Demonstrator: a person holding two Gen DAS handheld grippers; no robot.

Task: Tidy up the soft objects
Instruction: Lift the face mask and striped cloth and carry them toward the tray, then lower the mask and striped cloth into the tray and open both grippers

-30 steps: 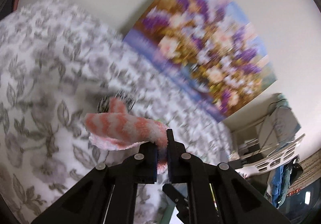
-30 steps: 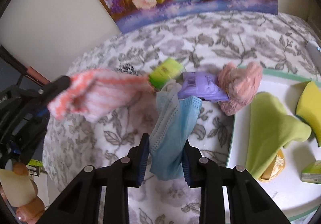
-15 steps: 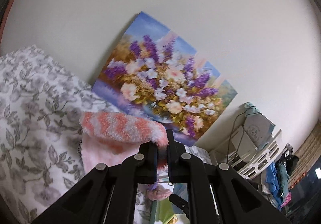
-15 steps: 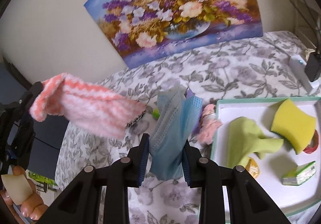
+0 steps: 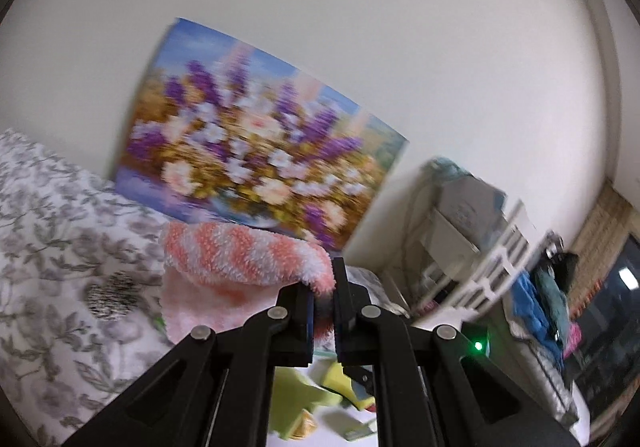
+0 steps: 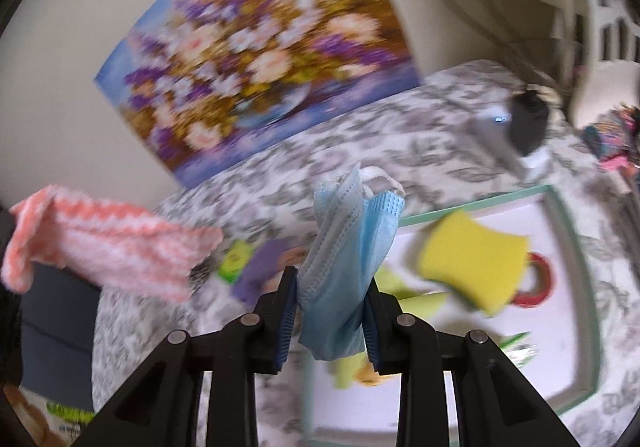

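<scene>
- A floral cloth [image 6: 360, 135] covers the table, and a flower painting [image 6: 256, 59] leans against the wall behind it.
- A white tray [image 6: 576, 247] with a green rim lies on the cloth at the right.
- On the tray lie a yellow sponge [image 6: 474, 261], a green cloth [image 5: 304, 395] and a red ring [image 6: 538, 283] that the sponge partly covers.
- A pink-and-white striped sock [image 5: 244, 259] hangs in the air above the cloth, left of the tray, pinched at one end.
- The left claw [image 5: 323, 311] is clenched on that end of the sock.
- A blue face mask [image 6: 344, 267] stands folded and bunched, held clear of the table near the tray's left edge.
- The right claw [image 6: 330, 323] grasps the mask, with both pads pressed on its sides.
- A green packet [image 6: 236, 261] and a purple packet [image 6: 262, 267] lie blurred on the cloth between sock and mask.
</scene>
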